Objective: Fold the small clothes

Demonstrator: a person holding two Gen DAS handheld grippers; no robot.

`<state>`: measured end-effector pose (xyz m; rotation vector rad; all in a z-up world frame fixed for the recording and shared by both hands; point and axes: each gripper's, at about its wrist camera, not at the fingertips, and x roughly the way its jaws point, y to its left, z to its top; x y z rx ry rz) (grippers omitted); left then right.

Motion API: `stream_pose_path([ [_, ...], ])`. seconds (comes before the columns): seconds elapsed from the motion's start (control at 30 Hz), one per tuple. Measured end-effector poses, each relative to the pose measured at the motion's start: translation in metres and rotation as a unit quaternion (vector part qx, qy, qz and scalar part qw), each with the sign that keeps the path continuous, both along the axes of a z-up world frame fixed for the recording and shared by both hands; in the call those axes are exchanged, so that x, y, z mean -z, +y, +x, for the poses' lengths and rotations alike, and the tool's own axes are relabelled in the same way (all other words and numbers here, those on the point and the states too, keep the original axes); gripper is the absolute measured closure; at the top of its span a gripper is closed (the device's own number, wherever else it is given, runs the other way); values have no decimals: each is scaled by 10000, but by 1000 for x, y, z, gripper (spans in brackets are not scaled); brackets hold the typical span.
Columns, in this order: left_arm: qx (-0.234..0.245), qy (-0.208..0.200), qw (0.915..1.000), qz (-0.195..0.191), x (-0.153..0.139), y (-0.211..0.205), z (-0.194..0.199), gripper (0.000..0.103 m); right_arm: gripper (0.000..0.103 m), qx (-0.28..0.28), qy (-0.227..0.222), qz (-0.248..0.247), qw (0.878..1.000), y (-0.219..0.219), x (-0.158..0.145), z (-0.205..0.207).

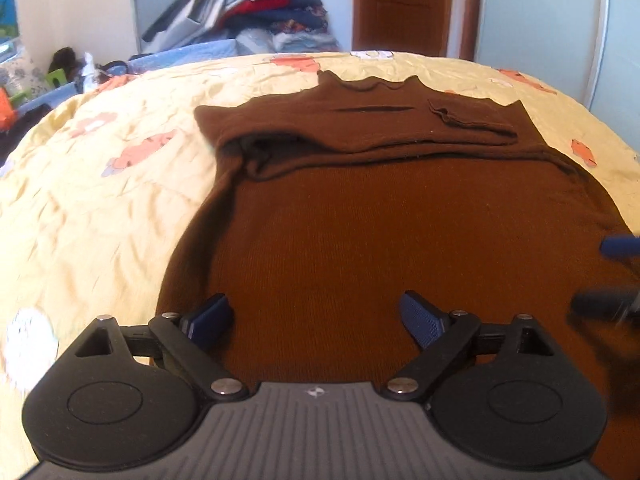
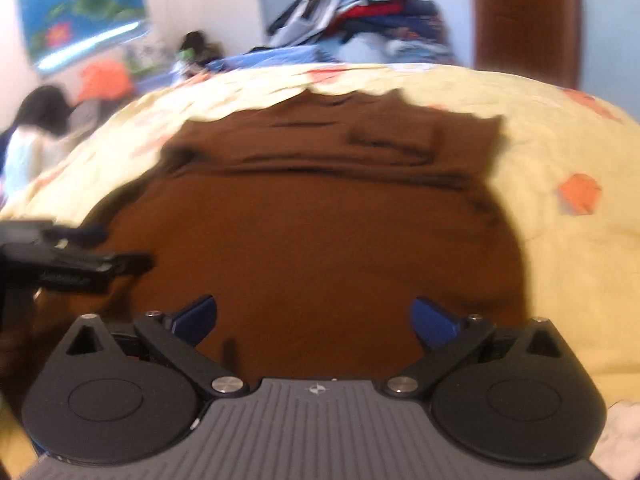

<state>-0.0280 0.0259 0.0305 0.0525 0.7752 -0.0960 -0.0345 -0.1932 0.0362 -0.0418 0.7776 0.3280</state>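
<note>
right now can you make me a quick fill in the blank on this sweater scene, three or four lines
1. The sweater lying on the bed is ____ in colour.
2. The bedspread under it is pale ____ with orange patches.
3. The left gripper has its jaws ____, with nothing between them.
4. The sleeves are folded across the sweater's ____ end.

Missing words: brown; yellow; open; far

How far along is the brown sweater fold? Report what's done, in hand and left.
Done: the brown sweater lies flat on the yellow bedspread, both sleeves folded across its upper part. In hand: nothing; the left gripper and right gripper are open over the lower body, with no cloth between the fingers. Left: probably folding the lower half up towards the collar.
</note>
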Motion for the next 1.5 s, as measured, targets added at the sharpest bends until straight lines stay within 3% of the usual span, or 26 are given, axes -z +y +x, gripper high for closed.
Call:
stream_pose_path([
  [0.03, -38, 9, 10000, -22, 1, 1, -4, 9, 0, -102, -296, -338, 9989, 6, 5, -8],
  [0.07, -63, 18, 10000, -33, 2, 0, -7, 9, 0, -138, -434, -320, 9984, 6, 7, -13],
  [0.53, 53, -202, 9996, 165, 6, -5, -60, 7, 0, 203, -480, -282, 9982, -3, 8, -61],
  [0.6, -34, -108, 9999, -43, 8, 3, -68, 4, 0, 231, -479, -285, 9982, -5, 7, -67],
  [0.93, -118, -237, 9996, -131, 15, 17, -107, 0, 0, 306, -482, -276, 9980, -8, 8, -86],
  [1.4, -172, -257, 9994, -172, 15, 21, -119, 0, 0, 384, -451, -273, 9979, -12, 7, -103],
  [1.5, -211, -126, 9992, -317, 12, 26, -123, 0, 0, 404, -261, -178, 9987, -16, 1, -106],
])
